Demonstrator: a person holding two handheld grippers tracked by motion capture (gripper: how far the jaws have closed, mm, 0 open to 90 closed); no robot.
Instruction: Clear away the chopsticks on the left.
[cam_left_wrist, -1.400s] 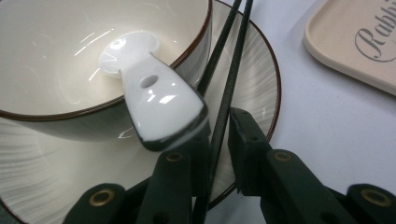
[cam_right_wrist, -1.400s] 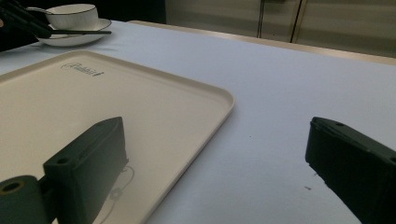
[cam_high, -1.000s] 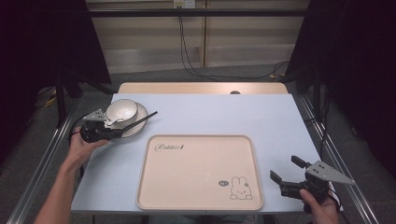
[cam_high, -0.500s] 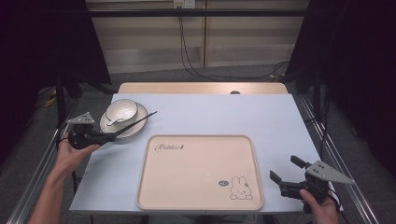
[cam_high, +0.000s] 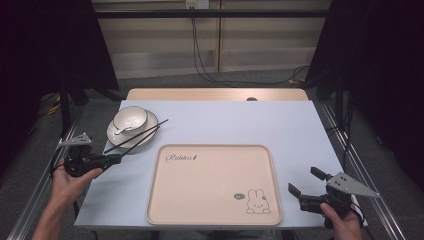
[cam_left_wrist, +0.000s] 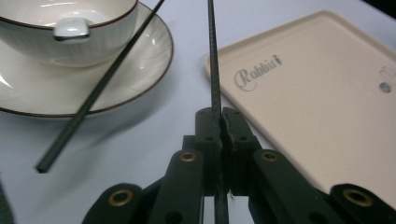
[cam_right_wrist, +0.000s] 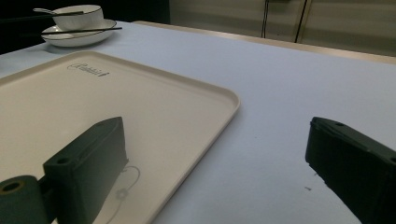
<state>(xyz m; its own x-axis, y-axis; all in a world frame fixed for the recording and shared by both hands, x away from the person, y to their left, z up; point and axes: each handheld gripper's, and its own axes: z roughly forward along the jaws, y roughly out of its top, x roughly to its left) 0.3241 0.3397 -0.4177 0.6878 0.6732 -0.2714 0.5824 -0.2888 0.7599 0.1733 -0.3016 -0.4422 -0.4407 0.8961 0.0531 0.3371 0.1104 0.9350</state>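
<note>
My left gripper (cam_high: 116, 158) (cam_left_wrist: 220, 116) is shut on the near end of a black chopstick (cam_high: 142, 140) (cam_left_wrist: 213, 56), which points up and right over the saucer's edge. A second black chopstick (cam_high: 135, 136) (cam_left_wrist: 98, 88) lies across the white saucer (cam_high: 112, 137) (cam_left_wrist: 140, 74), its near end sticking out past the rim. On the saucer stands a white bowl (cam_high: 131, 119) (cam_left_wrist: 93, 42) with a white spoon (cam_left_wrist: 70, 29) in it. My right gripper (cam_high: 305, 181) (cam_right_wrist: 217, 130) is open and empty, by the right edge of the beige rabbit tray (cam_high: 200, 200) (cam_right_wrist: 46, 102).
The light blue table (cam_high: 260, 125) has the tray at its front middle and the saucer at the back left. A wooden strip (cam_high: 215, 94) runs along the far edge. Metal rails flank both sides, and cables (cam_high: 200, 60) hang behind.
My left gripper has drawn back to the left and toward the person, taking one chopstick with it away from the bowl. The right gripper has kept still.
</note>
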